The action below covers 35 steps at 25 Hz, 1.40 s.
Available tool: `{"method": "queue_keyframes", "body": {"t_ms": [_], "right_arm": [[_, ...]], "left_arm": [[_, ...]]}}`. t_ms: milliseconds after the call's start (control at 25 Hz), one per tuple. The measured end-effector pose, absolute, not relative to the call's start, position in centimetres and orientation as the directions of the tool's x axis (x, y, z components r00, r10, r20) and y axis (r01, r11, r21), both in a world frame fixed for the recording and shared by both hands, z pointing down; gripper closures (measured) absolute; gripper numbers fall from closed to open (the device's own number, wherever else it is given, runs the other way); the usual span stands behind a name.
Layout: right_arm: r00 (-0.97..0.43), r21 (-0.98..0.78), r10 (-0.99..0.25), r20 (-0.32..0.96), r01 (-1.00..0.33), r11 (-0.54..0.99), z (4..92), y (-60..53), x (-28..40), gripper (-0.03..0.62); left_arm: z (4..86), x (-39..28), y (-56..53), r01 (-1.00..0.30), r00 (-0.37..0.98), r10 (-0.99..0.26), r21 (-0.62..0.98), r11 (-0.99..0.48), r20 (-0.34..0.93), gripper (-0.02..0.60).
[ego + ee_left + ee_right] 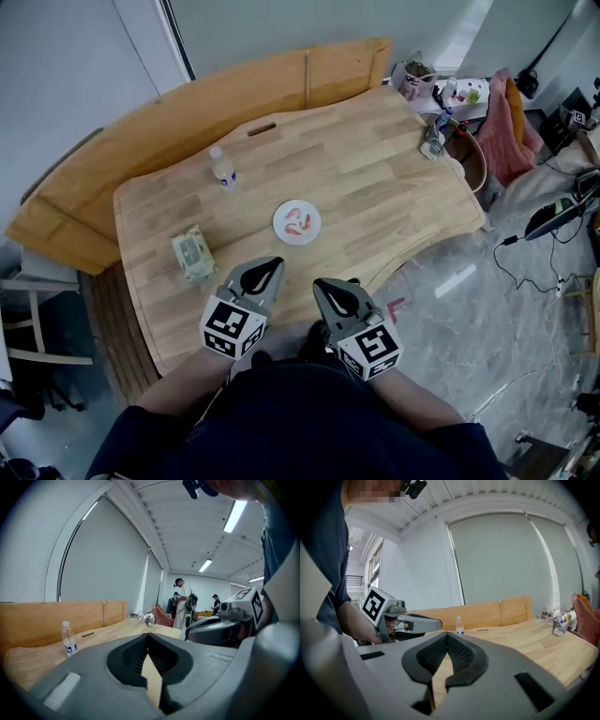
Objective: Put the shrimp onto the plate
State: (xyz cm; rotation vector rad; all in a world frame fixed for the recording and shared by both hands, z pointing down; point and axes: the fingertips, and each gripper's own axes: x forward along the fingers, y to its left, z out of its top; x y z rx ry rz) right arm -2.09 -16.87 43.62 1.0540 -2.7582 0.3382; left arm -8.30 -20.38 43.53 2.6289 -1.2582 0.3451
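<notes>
In the head view a small white plate (280,215) sits near the middle of the wooden table (375,187), with pink-red shrimp (299,223) lying on it. Both grippers hover over the table's near edge, short of the plate. My left gripper (271,266) is shut with nothing in it, its tips meeting in its own view (147,635). The right gripper (322,284) is likewise shut and empty (446,635). Neither gripper view shows the plate or the shrimp.
A small water bottle (222,169) stands at the table's far left, also seen from the grippers (69,639) (460,626). A green-white packet (192,253) lies at the near left. Clutter (432,139) crowds the far right corner. Wooden boards (187,112) lean behind the table.
</notes>
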Motion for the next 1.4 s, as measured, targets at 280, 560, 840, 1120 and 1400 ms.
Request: {"method": "queue_keyframes", "body": {"t_ms": [280, 560, 840, 1120, 1400], "right_arm": [[-0.747, -0.119, -0.632, 0.207, -0.66, 0.741, 41.7, -13.3, -5.3, 0.584], [-0.742, -0.103, -0.637, 0.211, -0.665, 0.74, 41.3, -10.2, -7.1, 0.585], [-0.736, -0.095, -0.643, 0.212, -0.67, 0.736, 41.2, -8.9, -7.8, 0.585], [-0.744, -0.089, -0.633, 0.215, -0.66, 0.746, 40.8, -8.4, -7.8, 0.585], [-0.755, -0.088, -0.621, 0.21, -0.648, 0.757, 40.7, -8.3, -8.0, 0.585]], "left_arm": [[39.6, -9.7, -14.5, -0.76, 0.648, -0.729, 0.126, -0.638, 0.221, 0.575], [39.9, -10.3, -10.2, -0.738, 0.673, -0.704, 0.133, -0.662, 0.229, 0.575], [39.3, -10.8, -8.3, -0.727, 0.685, -0.696, 0.141, -0.672, 0.214, 0.575], [38.6, -10.6, -7.6, -0.723, 0.689, -0.695, 0.125, -0.68, 0.205, 0.575], [38.5, -10.2, -7.3, -0.719, 0.693, -0.693, 0.136, -0.681, 0.199, 0.575]]}}
